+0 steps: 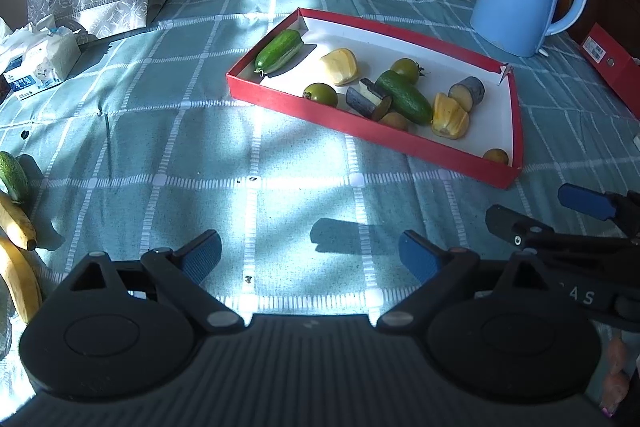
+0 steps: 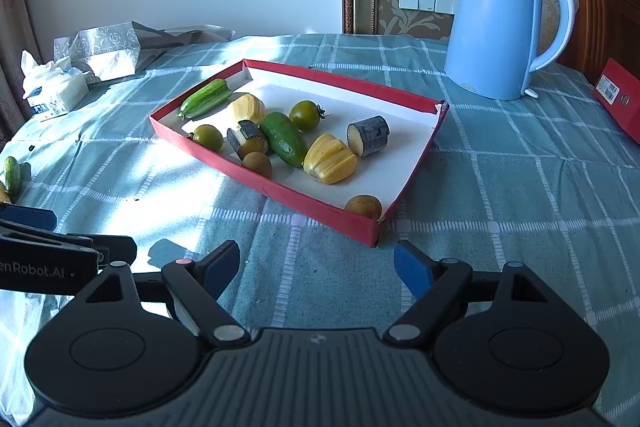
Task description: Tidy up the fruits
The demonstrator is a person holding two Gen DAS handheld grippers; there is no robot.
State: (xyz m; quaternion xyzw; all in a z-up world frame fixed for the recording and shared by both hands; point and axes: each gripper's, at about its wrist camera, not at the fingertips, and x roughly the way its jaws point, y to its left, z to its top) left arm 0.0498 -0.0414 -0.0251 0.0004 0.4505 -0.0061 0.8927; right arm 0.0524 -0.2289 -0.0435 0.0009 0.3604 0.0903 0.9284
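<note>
Both the left gripper [image 1: 310, 255] and right gripper [image 2: 316, 263] hover spread and empty; most fruit sits in the red tray [image 2: 262, 185]. A cucumber [image 1: 13, 175] and bananas [image 1: 18, 223] lie far left; they might roll off the edge if nudged.

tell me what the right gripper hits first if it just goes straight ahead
Probably the near corner of the red tray: the open right gripper points at it over bare tablecloth. Depth is uncertain.

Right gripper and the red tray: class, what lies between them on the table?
Nothing but bare checked tablecloth lies between the open right gripper and the red tray's near wall, clearest in the right wrist view.
</note>
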